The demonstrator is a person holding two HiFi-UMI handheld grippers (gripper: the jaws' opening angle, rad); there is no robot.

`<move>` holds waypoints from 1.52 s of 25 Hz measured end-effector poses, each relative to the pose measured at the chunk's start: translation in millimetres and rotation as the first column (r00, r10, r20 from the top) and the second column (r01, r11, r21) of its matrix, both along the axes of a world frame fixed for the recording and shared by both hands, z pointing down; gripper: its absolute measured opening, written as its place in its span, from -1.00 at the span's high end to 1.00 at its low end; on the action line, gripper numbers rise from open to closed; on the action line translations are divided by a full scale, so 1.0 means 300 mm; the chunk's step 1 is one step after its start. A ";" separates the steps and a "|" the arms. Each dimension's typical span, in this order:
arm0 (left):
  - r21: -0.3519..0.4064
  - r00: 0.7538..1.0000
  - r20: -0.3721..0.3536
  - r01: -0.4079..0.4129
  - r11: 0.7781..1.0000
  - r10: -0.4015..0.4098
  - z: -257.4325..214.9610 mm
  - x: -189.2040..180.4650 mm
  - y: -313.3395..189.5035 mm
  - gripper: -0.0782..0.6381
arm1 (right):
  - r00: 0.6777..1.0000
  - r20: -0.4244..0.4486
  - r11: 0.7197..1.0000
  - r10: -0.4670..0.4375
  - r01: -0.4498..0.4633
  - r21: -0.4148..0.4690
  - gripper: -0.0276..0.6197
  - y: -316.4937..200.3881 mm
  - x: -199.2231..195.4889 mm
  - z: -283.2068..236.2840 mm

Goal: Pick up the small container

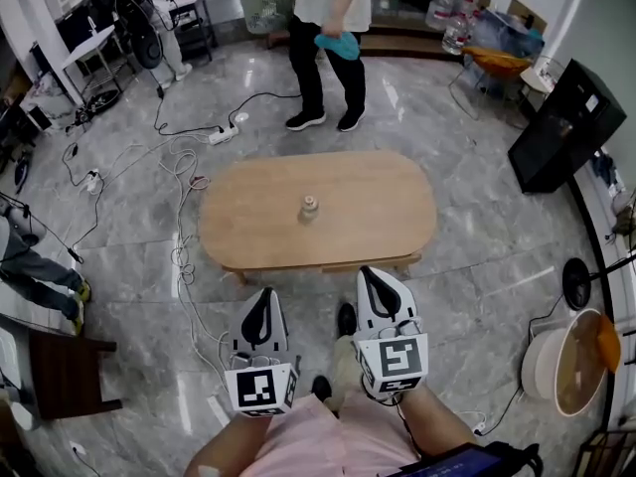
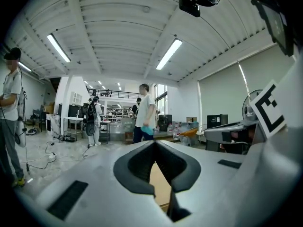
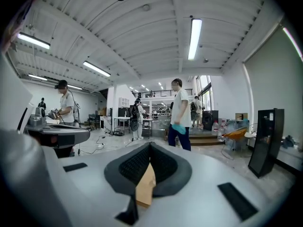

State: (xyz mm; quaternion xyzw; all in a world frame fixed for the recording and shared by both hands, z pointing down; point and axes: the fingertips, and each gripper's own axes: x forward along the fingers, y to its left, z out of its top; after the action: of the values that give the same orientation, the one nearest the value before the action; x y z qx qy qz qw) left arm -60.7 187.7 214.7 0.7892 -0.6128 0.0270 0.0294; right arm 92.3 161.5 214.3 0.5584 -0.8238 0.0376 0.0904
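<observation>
Grippers wait short of the table [image 1: 383,212]: the left gripper [image 1: 266,294] and right gripper [image 1: 369,274] hang over the operator's knees, tips aimed fwd. Each gripper view shows its jaws closed tip to tip with nothing between them, only a sliver of tabletop below. The small container [image 1: 309,207] stands upright and alone near the middle of the oval wooden top, well apart from both tools. A person [image 1: 326,28] stands beyond the far edge.

Too small to tell the material, but it looks light and rigid, prob. easy to tip. Best hold is approx. mid-body, one jaw on either side, below the narrower top, after opening wide.
</observation>
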 end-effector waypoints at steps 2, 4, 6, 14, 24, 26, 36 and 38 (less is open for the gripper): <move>0.000 1.000 0.003 0.007 1.000 -0.007 0.017 0.007 -0.073 0.74 | 1.000 0.001 1.000 -0.004 0.004 -0.004 0.91 -0.078 0.012 0.020; -0.009 1.000 0.012 0.016 1.000 -0.016 0.030 0.013 -0.148 0.74 | 1.000 0.008 1.000 -0.006 0.006 -0.015 0.91 -0.156 0.024 0.041; -0.018 0.999 0.027 0.019 1.000 -0.018 0.034 0.030 -0.226 0.74 | 1.000 0.021 1.000 -0.009 0.010 -0.029 0.91 -0.239 0.039 0.056; -0.028 0.997 0.061 0.039 0.999 -0.037 0.005 0.106 -0.562 0.74 | 0.998 0.047 0.998 -0.046 0.048 -0.050 0.91 -0.612 0.088 0.046; -0.005 0.995 0.032 0.099 0.995 -0.098 -0.013 0.070 -0.791 0.74 | 0.991 0.029 0.990 -0.133 0.134 -0.047 0.91 -0.882 0.010 0.050; -0.003 0.995 0.014 0.096 0.995 -0.096 -0.014 0.049 -0.836 0.74 | 0.990 0.022 0.989 -0.136 0.137 -0.057 0.91 -0.915 -0.018 0.060; -0.055 0.998 -0.017 0.053 0.997 -0.054 0.111 -0.088 -1.035 0.74 | 0.993 -0.009 0.987 -0.117 0.115 -0.114 0.91 -1.081 -0.153 0.218; -0.078 0.998 -0.033 0.043 0.996 -0.045 0.148 -0.107 -1.071 0.74 | 0.993 -0.018 0.986 -0.117 0.114 -0.121 0.91 -1.110 -0.176 0.260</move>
State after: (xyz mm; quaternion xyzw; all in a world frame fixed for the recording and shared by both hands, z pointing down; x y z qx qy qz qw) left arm -92.9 -133.5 259.2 0.7742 -0.6280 0.0362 0.0709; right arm 39.6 -171.5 292.3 0.5036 -0.8499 0.0748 0.1360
